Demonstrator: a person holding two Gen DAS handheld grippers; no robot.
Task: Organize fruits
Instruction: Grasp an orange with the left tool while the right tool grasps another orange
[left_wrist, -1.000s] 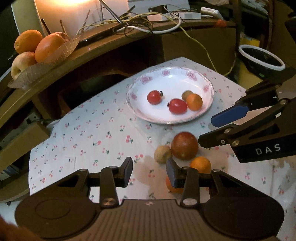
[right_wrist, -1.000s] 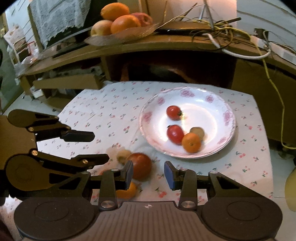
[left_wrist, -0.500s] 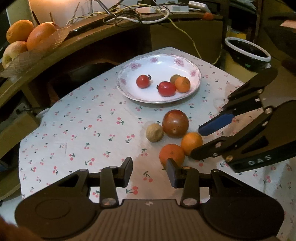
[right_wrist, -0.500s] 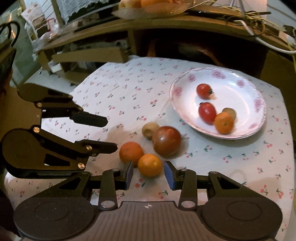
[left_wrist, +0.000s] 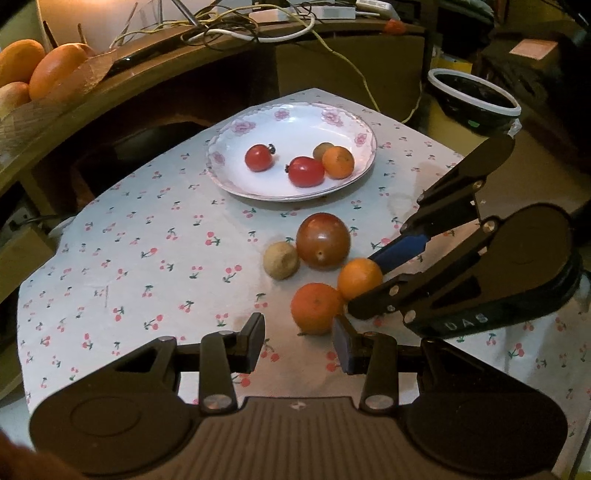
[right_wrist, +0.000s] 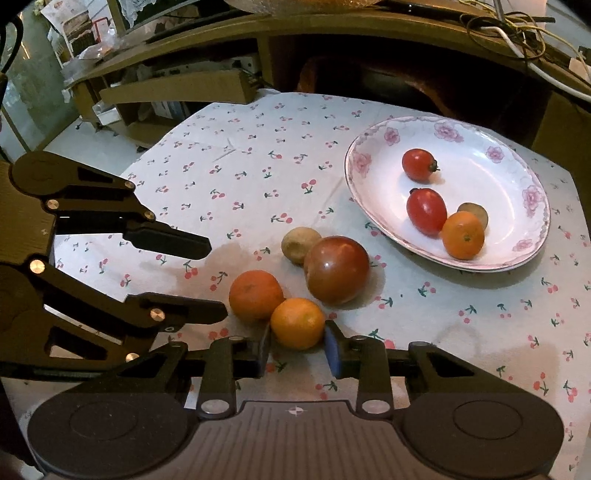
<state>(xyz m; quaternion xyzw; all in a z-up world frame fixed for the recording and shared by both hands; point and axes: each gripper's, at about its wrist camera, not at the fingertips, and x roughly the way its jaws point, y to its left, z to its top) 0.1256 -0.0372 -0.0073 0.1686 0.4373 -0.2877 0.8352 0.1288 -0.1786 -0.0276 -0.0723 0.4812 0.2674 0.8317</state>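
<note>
Status: plate (right_wrist: 517, 254) held four fruits; four more lay on the cloth (right_wrist: 258, 155) just beside it. My R gripper (right_wrist: 297, 345) was closing on the nearer orange (right_wrist: 297, 323), pads at its flanks. L gripper (left_wrist: 298, 338) stood part-open, empty, near the other orange (left_wrist: 316, 308). Cloth toward the plate was clear; table edge close at R.

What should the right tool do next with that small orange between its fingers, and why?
Probably finish closing, then lift. The right tool is closing around the small orange, which lies against the other orange on the cloth; the plate already holds fruit.
</note>
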